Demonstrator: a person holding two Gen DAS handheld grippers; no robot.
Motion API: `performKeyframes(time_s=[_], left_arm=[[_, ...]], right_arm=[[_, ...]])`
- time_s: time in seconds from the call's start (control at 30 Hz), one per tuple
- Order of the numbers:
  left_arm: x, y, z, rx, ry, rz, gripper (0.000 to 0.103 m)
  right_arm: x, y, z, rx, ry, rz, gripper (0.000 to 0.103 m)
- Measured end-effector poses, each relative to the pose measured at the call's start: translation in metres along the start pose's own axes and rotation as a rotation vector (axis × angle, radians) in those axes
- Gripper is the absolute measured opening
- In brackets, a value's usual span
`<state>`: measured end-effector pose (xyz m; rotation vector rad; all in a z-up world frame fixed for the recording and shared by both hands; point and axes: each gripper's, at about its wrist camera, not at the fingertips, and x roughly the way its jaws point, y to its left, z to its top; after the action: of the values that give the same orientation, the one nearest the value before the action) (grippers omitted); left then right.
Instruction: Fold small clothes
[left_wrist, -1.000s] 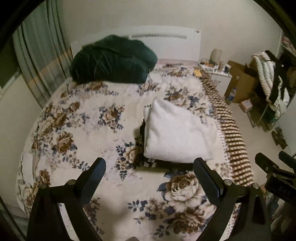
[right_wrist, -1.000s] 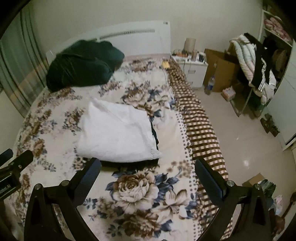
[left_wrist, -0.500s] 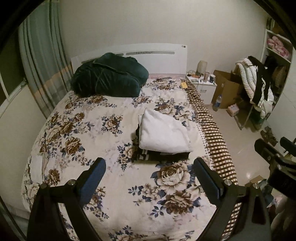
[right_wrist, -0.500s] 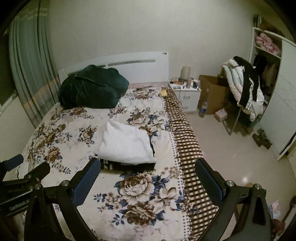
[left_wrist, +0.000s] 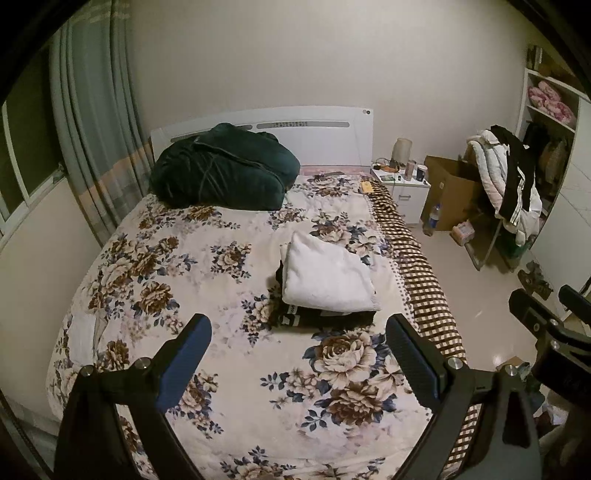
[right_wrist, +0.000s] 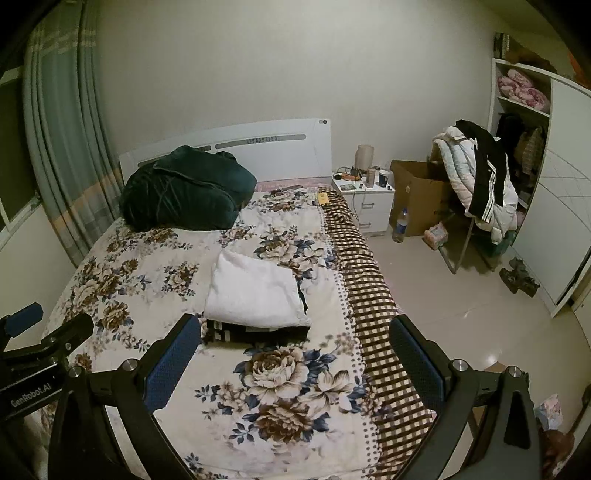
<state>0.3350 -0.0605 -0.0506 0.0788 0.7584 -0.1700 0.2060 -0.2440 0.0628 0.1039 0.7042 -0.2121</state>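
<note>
Both tongs, left (left_wrist: 298, 345) and right (right_wrist: 295, 347), had been drawn back from the stack (left_wrist: 325, 286), gaping and empty; folding was judged finished.

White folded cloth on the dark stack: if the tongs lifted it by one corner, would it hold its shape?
Probably not. The white cloth looks soft and puffy with rounded edges, so it would likely droop and unfold. It seems light for its bulk. It only rests on the dark clothes, so a push would likely slide it off.
</note>
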Motion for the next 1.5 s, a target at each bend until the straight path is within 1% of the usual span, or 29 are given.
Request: performKeyframes(time_s=[0.03,0.07,0.13,0.3,0.63,0.8,1.03,1.3,1.5], left_arm=[[0.000,-0.001,0.000,-0.002,0.002,0.001,0.102],[0.000,-0.001,-0.001,-0.004,0.001,-0.001,0.103],[-0.001,-0.001,-0.001,-0.007,-0.003,0.004,0.103],[-0.007,-0.007,-0.003,0.000,-0.025,0.015,0.103],[-0.010,-0.009,-0.005,0.006,-0.030,0.023,0.103],[-0.016,-0.009,0.000,0.003,-0.035,0.028,0.103],[-0.020,-0.009,0.002,0.009,-0.036,0.051,0.103],[-0.021,-0.007,-0.002,0.003,-0.034,0.067,0.103],[-0.021,-0.007,-0.006,0.002,-0.032,0.073,0.103]], right_arm=[[-0.001,0.000,0.001,-0.003,0.003,0.002,0.103],[-0.003,0.000,0.001,-0.006,0.005,0.003,0.103],[-0.007,0.000,0.001,-0.012,0.004,-0.002,0.103],[-0.005,0.001,0.003,-0.023,-0.001,-0.003,0.103],[-0.006,0.001,0.001,-0.020,-0.004,-0.004,0.103],[-0.008,0.002,0.004,-0.020,-0.001,0.000,0.103],[-0.008,0.002,0.007,-0.018,0.002,0.008,0.103],[-0.010,0.005,0.003,-0.017,0.006,0.013,0.103],[-0.008,0.008,-0.007,-0.014,0.010,0.015,0.103]])
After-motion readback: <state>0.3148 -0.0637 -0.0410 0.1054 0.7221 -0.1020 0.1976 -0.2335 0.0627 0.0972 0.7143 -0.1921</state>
